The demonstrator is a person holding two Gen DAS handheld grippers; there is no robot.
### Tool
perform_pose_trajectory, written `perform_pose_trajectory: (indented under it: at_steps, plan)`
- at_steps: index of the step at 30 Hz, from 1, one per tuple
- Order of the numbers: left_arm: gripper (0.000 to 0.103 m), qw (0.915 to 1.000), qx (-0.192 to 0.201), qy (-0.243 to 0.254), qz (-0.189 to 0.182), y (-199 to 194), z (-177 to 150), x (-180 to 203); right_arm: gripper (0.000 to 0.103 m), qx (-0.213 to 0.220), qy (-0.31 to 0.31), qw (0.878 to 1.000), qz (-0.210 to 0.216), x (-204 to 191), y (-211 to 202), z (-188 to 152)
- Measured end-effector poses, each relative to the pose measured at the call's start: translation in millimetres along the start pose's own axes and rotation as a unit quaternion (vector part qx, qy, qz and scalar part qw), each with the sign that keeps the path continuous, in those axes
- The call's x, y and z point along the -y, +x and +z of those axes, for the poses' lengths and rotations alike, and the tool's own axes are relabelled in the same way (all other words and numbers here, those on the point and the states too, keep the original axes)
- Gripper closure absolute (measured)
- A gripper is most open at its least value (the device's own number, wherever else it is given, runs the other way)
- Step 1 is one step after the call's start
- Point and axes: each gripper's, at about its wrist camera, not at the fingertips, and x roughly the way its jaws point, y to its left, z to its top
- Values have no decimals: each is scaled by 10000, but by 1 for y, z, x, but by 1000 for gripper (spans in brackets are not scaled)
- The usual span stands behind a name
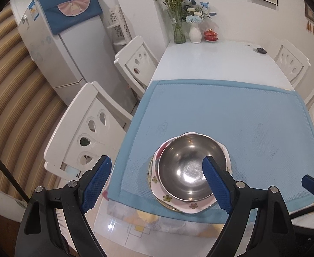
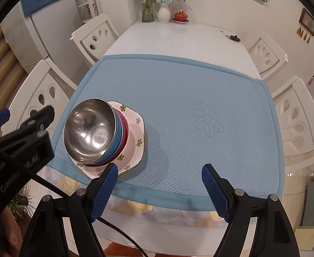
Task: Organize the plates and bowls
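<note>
**Left wrist view: bowls nested on plates, both grippers spread and empty**

Left wrist view looks down on the stack at the near-left part of the blue mat (image 1: 221, 111). Top item is a stainless steel bowl (image 1: 189, 167), empty and upright. Left gripper (image 1: 157, 184) has its jaws wide apart, nothing held. Its right finger (image 1: 217, 184) overlaps the bowl's right side in frame; I can't tell whether it touches. Its left finger hangs off the mat's left edge, over the table.

Right wrist view shows the stack side-on: steel bowl (image 2: 88, 128) nested in a blue bowl (image 2: 116, 141), that one in a red bowl (image 2: 124, 130), all on a pink floral plate (image 2: 135, 137) with squared corners. A second plate's rim (image 2: 131, 170) shows just under it. Right gripper (image 2: 159, 184) is also released, jaws wide and empty, hovering over bare mat to the right of the stack. Its left finger sits just beside the plate's near edge.

Far end of the white table (image 2: 178, 38): glass vase of flowers (image 2: 147, 10), white vase (image 2: 163, 14), red lidded teacup (image 2: 181, 16). White chairs (image 1: 86, 132) line both sides. A fridge (image 1: 67, 49) stands at left.
</note>
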Motion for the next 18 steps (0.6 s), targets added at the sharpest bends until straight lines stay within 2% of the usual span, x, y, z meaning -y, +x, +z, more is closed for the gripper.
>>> perform_pose_trajectory:
  at_steps: [9,14,18]
  plan:
    - [17,9999,-70,81,-87,7,2,-1,25,13,72,10000,19,-1,2,3]
    - [17,9960,344,635,522,-3,4,24,25,53,197,9998,-83,6,2,2]
    - [17,9973,344,627,162,-5,14,40,25,389,429,9972,-476,20,-9,1]
